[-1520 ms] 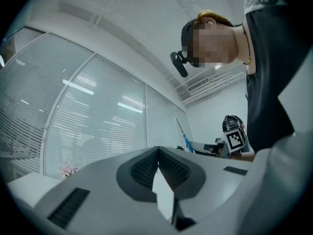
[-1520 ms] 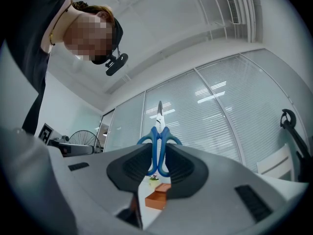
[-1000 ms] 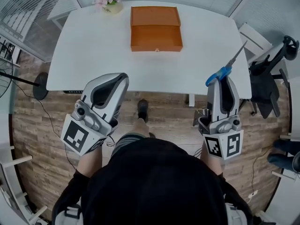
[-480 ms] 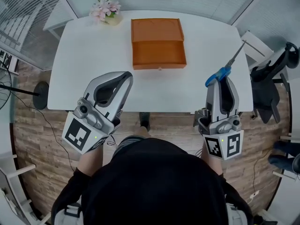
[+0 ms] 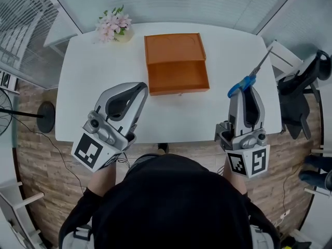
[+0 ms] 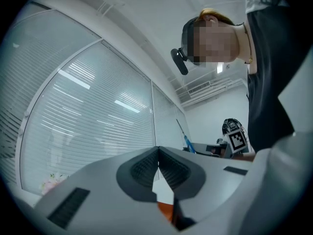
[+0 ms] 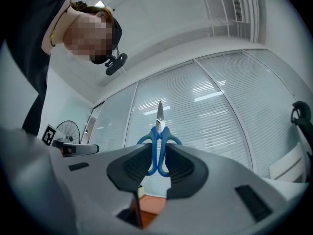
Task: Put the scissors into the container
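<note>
My right gripper (image 5: 244, 87) is shut on the blue handles of the scissors (image 5: 250, 75), whose blades point up and away to the right. In the right gripper view the scissors (image 7: 159, 141) stand upright between the pads. The orange container (image 5: 176, 63), an open box with its lid laid back, sits on the white table (image 5: 93, 82) ahead and left of the right gripper. My left gripper (image 5: 140, 88) hangs over the table's near left part, just short of the container's front corner. Its pads (image 6: 157, 168) touch with nothing between them.
A small pot of pink flowers (image 5: 112, 26) stands at the table's far left corner. A chair with dark items (image 5: 301, 87) is beyond the table's right edge. A fan stand base (image 5: 45, 116) rests on the wooden floor at the left.
The table and container have slid nearer in the head view as the person steps forward. Both grippers now reach over the table's near edge. The scissors stay gripped.
</note>
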